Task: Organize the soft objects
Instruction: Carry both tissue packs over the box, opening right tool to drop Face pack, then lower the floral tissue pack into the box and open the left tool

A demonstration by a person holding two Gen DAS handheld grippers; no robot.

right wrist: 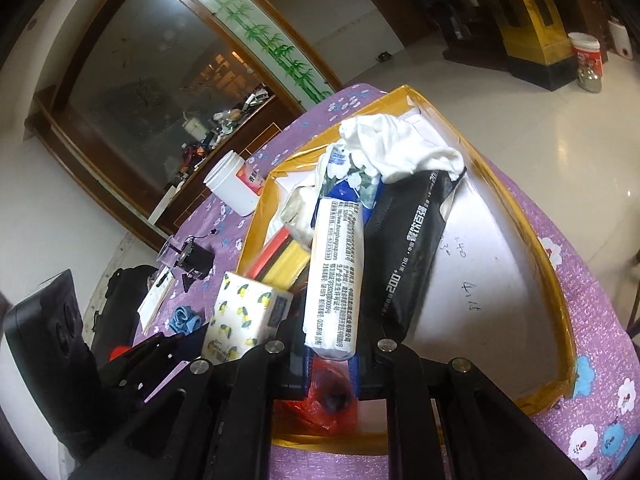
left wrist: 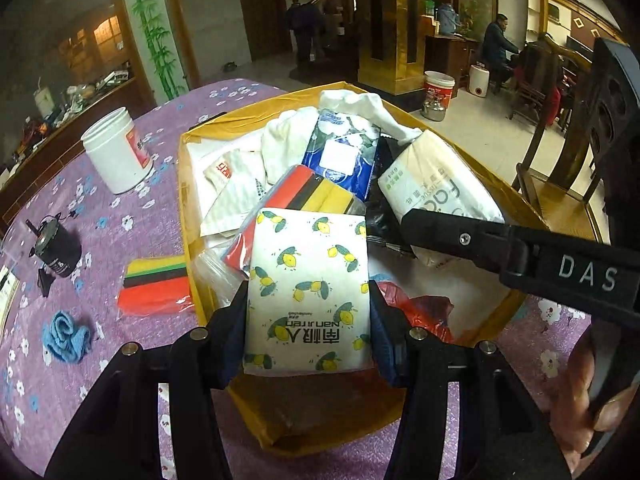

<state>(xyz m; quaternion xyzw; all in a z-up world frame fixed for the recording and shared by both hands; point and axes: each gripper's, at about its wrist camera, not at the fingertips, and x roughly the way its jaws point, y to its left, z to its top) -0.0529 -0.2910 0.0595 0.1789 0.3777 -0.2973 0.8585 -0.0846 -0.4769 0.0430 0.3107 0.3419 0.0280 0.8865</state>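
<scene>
A: Looking at the table (left wrist: pixel 168 112) first: purple flowered cloth, and on it the big yellow-taped box (left wrist: pixel 188 184), open top, stuffed with soft goods.

B: What's in the box?

A: White cloth (right wrist: pixel 400 144) at the far end, black pack (right wrist: pixel 404 252) under its edge, beige tissue pack (left wrist: pixel 432 184), striped sponges (left wrist: pixel 316 194) in red, black and yellow, a red bag (left wrist: pixel 424 312) on the near floor. Right half of the box floor is bare.

B: Your claws?

A: Left claw (left wrist: pixel 307 320) is pinching the lemon-print tissue pack (left wrist: pixel 308 280) by its sides, held over the near end of the box. Right claw (right wrist: pixel 330 354) is nearly pressed together, gripping the near end of the blue floral tissue pack (right wrist: pixel 340 248). That pack stretches away over the box contents, far end by the white cloth.

B: Outside the box?

A: Left of it on the cloth: white tub (left wrist: pixel 116 152), a second sponge stack (left wrist: pixel 156 288) just beside the box wall, a black gadget (left wrist: pixel 56 248), and a small blue cloth (left wrist: pixel 66 336) nearest me.
</scene>
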